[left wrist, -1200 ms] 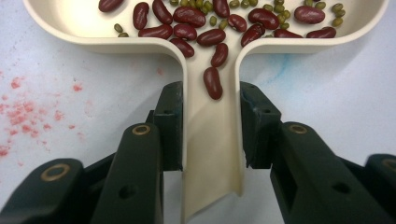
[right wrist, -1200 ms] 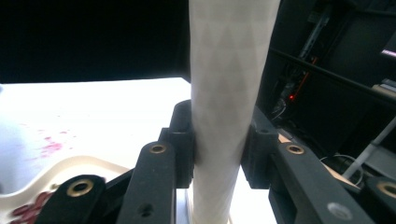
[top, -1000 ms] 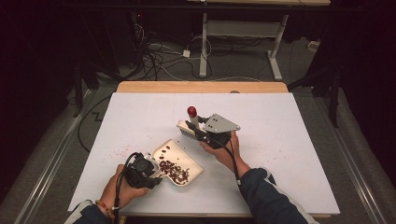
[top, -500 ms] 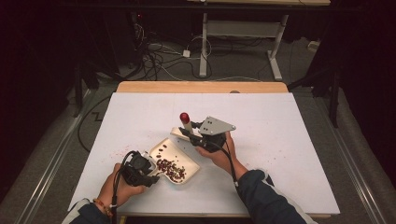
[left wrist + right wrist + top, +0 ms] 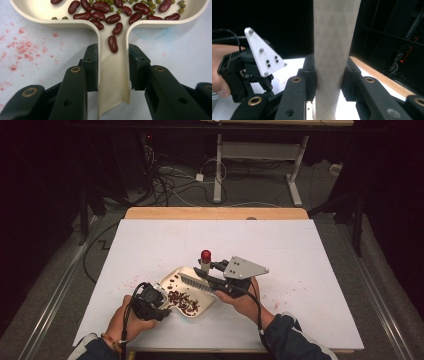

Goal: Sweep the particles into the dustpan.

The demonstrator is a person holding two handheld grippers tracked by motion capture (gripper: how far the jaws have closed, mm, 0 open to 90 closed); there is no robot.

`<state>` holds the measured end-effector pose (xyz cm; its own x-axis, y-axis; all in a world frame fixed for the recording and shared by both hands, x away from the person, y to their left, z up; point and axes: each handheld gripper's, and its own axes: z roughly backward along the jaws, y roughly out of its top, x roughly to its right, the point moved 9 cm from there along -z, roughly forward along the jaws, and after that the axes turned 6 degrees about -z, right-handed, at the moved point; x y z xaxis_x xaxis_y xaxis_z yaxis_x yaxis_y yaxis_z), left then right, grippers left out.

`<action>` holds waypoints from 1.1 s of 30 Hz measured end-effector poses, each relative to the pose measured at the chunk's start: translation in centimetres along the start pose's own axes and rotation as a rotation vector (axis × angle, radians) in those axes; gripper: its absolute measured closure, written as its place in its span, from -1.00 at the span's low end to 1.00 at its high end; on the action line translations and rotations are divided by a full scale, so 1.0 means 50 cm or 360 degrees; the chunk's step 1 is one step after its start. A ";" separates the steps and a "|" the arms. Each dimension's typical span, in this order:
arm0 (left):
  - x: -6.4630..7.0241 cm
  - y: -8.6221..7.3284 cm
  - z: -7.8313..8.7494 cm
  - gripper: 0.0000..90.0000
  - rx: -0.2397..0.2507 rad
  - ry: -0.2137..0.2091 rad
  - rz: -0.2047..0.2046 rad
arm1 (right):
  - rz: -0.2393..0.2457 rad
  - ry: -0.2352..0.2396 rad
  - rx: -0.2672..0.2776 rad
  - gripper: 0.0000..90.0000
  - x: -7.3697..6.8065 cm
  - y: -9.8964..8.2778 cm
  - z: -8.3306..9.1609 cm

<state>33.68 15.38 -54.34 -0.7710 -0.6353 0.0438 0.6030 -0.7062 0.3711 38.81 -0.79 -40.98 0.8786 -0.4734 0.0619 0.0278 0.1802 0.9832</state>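
Cream plastic dustpan-shaped scoop [image 5: 186, 296], loaded with dark red kidney beans [image 5: 182, 301] and a few small green beans [image 5: 146, 3], sits on the white desk [image 5: 310, 265] toward the middle of its near edge. The left gripper [image 5: 150, 303] pinches the scoop's narrow channel handle [image 5: 113, 75] between its black fingers [image 5: 91, 66], one pad pressed on each outer wall; a single red bean lies in the channel just ahead of the pads. The right gripper [image 5: 212, 270], held just beyond the scoop's far rim, is clamped on a pale brush handle with a red cap [image 5: 205, 260], which stands upright, its row of pale bristles [image 5: 191, 282] reaching over the scoop's far rim. In the right gripper view the fingers [image 5: 310, 72] press on both sides of the pale shaft [image 5: 334, 50]. Faint reddish specks [image 5: 17, 47] mark the desk surface left of the scoop.
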 end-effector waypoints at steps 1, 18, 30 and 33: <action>0.000 0.000 0.000 0.41 0.0001 0.0002 -0.0005 | 0.0003 -0.0018 0.0008 0.57 0.004 0.003 0.005; -0.001 -0.003 0.001 0.41 -0.0003 0.0038 -0.0013 | 0.0018 -0.0200 -0.0202 0.57 0.023 -0.045 -0.007; -0.002 -0.005 0.000 0.41 -0.0003 0.0042 -0.0021 | -0.0009 -0.0109 -0.0081 0.57 0.000 0.018 0.013; -0.002 -0.005 0.000 0.41 0.0000 0.0039 -0.0020 | -0.0020 -0.0178 -0.0042 0.57 0.039 0.039 0.020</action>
<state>33.59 15.63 -54.44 -0.7733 -0.6339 0.0165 0.5933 -0.7141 0.3716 40.10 -2.22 -38.79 0.8195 -0.5688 0.0701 0.0520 0.1956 0.9793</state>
